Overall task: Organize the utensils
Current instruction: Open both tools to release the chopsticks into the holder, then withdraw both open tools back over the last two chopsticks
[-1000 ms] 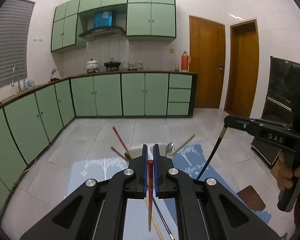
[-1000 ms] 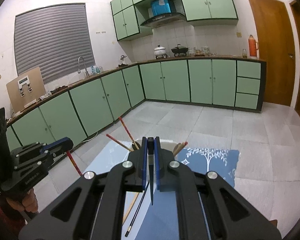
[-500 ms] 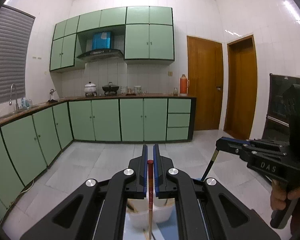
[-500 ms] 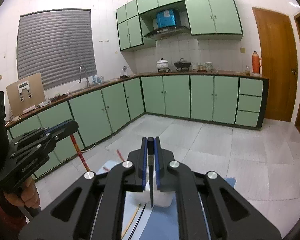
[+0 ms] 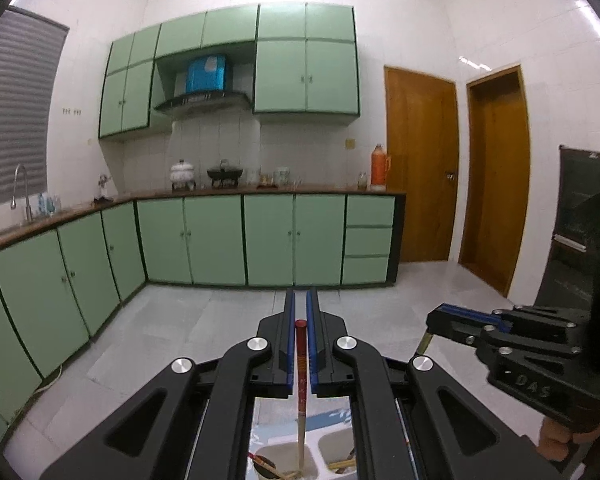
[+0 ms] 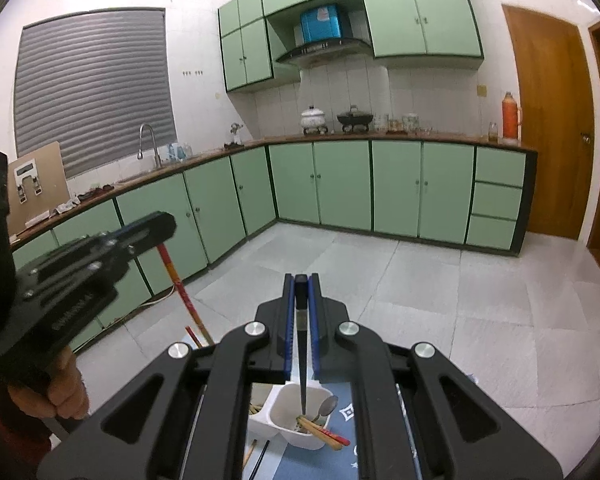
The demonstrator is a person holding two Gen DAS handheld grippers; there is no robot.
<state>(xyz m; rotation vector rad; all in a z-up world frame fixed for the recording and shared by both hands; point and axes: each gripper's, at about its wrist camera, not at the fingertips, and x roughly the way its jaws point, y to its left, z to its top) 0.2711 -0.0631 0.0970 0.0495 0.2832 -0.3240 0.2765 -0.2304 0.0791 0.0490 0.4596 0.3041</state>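
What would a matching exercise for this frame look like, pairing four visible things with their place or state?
Things:
1. red-topped wooden chopstick
2. slim black chopstick
3. metal spoon
4. orange thermos flask

Places or states:
A. stands on the brown kitchen counter
B. clamped in the right gripper
C. rests in the white two-compartment utensil holder
D. clamped in the left gripper

Pairs: 1-D, 2-B, 3-C, 4-A
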